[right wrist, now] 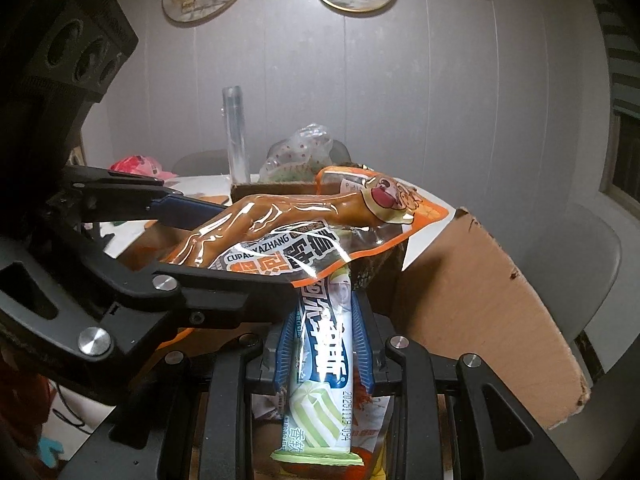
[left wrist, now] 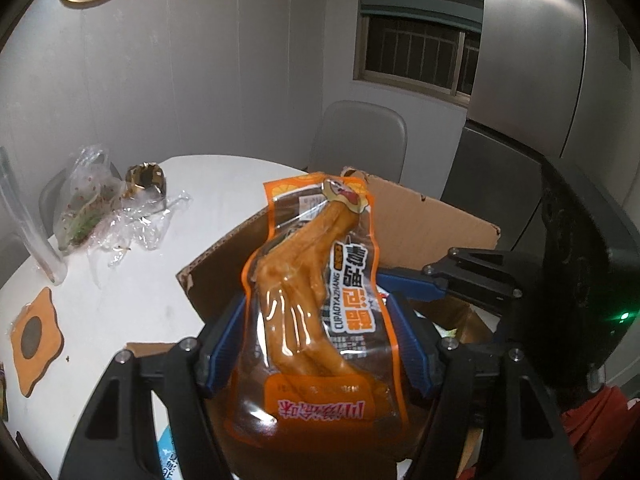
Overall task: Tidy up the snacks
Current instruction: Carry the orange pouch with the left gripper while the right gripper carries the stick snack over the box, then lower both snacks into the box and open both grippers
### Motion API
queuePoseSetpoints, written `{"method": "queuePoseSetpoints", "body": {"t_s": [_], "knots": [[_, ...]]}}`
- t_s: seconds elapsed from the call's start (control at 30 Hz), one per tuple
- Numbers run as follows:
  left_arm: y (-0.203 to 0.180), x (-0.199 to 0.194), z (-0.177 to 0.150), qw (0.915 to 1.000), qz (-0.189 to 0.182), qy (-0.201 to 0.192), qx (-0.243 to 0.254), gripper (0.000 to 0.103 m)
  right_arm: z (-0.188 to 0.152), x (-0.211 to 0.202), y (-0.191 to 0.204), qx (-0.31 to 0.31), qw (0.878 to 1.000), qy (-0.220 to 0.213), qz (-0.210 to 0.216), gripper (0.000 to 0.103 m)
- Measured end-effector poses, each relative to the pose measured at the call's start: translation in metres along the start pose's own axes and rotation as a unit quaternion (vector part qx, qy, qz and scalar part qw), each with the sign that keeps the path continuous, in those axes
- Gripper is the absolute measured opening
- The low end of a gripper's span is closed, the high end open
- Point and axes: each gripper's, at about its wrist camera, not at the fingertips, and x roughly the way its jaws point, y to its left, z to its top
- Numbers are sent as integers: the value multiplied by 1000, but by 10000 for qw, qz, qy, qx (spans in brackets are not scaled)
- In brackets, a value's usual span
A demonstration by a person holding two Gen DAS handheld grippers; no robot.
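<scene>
My left gripper (left wrist: 316, 340) is shut on an orange vacuum pack of braised duck foot (left wrist: 316, 280), its blue pads pressing both sides of the pack's lower half. The pack hangs over an open cardboard box (left wrist: 424, 220). In the right wrist view, the right gripper (right wrist: 326, 344) is shut on a slim white, blue and green stick snack (right wrist: 324, 360) that points forward under the duck foot pack (right wrist: 280, 232). The left gripper (right wrist: 208, 244) comes in from the left there. From the left wrist view, one of the right gripper's blue fingers (left wrist: 408, 285) shows behind the pack.
The box stands on a white round table (left wrist: 132, 300), its tall flap (right wrist: 480, 300) to the right. Crumpled plastic bags (left wrist: 92, 204), a clear tube (right wrist: 236, 136) and an orange coaster (left wrist: 36, 336) lie on the table. A grey chair (left wrist: 360, 140) and a steel fridge (left wrist: 540, 60) stand beyond.
</scene>
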Motion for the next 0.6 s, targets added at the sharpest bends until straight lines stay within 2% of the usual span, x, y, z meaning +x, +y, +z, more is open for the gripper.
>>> {"method": "queuePoseSetpoints", "body": {"t_s": [0.17, 0.37, 0.6], "knots": [[-2, 6, 3, 9996, 118, 240, 136, 68, 4, 7, 0, 34, 10000, 74, 12, 24], [3, 14, 6, 9988, -20, 494, 48, 70, 0, 12, 2, 8, 9998, 179, -4, 24], [1, 21, 18, 9975, -95, 683, 171, 70, -7, -1, -2, -25, 9998, 168, -96, 24]]}}
